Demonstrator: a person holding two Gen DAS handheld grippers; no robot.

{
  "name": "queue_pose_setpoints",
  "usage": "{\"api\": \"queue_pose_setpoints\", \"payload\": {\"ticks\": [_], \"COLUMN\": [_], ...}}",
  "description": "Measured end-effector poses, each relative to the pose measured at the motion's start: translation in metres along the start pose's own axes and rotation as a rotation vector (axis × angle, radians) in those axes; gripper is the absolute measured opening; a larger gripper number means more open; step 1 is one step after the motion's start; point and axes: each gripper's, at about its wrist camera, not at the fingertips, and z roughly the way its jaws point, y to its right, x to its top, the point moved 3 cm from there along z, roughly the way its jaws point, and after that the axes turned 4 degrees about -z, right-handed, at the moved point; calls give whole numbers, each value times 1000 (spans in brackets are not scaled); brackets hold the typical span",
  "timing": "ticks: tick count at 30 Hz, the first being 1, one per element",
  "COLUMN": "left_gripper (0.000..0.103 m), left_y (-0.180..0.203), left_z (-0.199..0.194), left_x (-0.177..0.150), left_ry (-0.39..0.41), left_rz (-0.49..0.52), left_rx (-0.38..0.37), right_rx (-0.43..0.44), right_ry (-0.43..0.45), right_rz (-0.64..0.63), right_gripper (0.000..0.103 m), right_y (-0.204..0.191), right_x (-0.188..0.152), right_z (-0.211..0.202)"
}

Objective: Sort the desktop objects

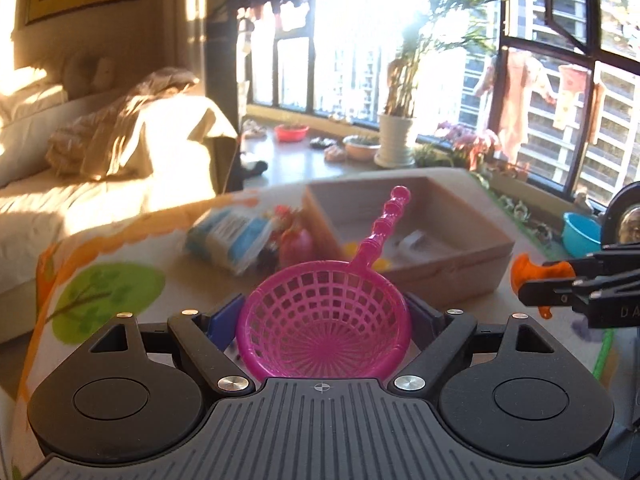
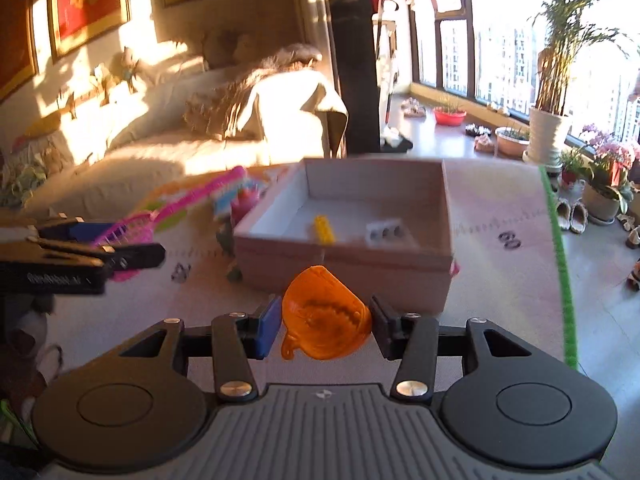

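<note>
My left gripper [image 1: 324, 320] is shut on the bowl of a pink plastic strainer [image 1: 324, 324], whose beaded handle points away toward the box. My right gripper [image 2: 325, 326] is shut on a small orange toy bowl [image 2: 326, 316] with a spout and a small handle. Both are held above the table, in front of an open cardboard box [image 2: 400, 268]. Inside the box lie a yellow piece [image 2: 323, 229] and a white block with three holes [image 2: 387, 232]. The right gripper with the orange bowl [image 1: 536, 276] shows at the right edge of the left wrist view; the left gripper with the strainer [image 2: 132, 240] shows at the left of the right wrist view.
Left of the box lie a blue-and-white packet [image 1: 230, 240] and a red toy [image 1: 296, 240] on the printed table mat [image 1: 100, 292]. A sofa [image 2: 168, 152] stands behind the table. Potted plants [image 2: 548, 136] and basins line the window ledge at right.
</note>
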Motion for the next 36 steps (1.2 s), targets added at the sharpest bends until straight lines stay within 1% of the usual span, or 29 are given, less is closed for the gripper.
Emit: {"api": "queue_pose_setpoints", "payload": {"ticks": [4, 7, 10, 12, 14, 15, 17, 20, 24, 26, 28, 31, 35, 36], "left_gripper": [88, 88, 88, 89, 95, 95, 96, 97, 100, 100, 100, 100, 100, 100], "left_y": [26, 42, 54, 54, 51, 51, 46, 31, -1, -16, -33, -54, -72, -73], "left_z": [27, 59, 96, 121, 139, 143, 140, 122, 80, 63, 51, 43, 42, 43], "left_x": [25, 42, 55, 59, 56, 53, 46, 36, 13, -3, -20, -41, -47, -47], "left_ry": [16, 5, -10, -38, -70, -75, -72, -60, -35, -41, -54, -79, -77, -83], "left_rz": [38, 39, 16, -23, -31, -29, -32, -69, -81, -83, -96, -119, -144, -143], "left_rx": [-9, -20, -29, -34, -52, -40, -36, -24, -10, 13, 42, 87, 137, 150], "right_rx": [-17, -68, -101, -113, -109, -105, -98, -77, -62, -42, -29, -33, -37, -28], "right_ry": [89, 125, 129, 120, 100, 87, 59, 16, -48, -76, -89, -90, -98, -100], "right_rz": [14, 12, 40, 62, 73, 74, 67, 54, 61, 80, 103, 95, 53, 41], "right_gripper": [48, 48, 48, 48, 48, 48, 48, 48, 48, 49, 49, 49, 50, 53], "right_y": [16, 31, 50, 60, 66, 67, 65, 56, 43, 40, 38, 34, 19, 11], "right_x": [26, 48, 65, 74, 80, 81, 81, 76, 68, 65, 66, 70, 80, 85], "right_z": [-10, -2, 11, 22, 34, 41, 56, 79, 109, 119, 123, 122, 123, 125]}}
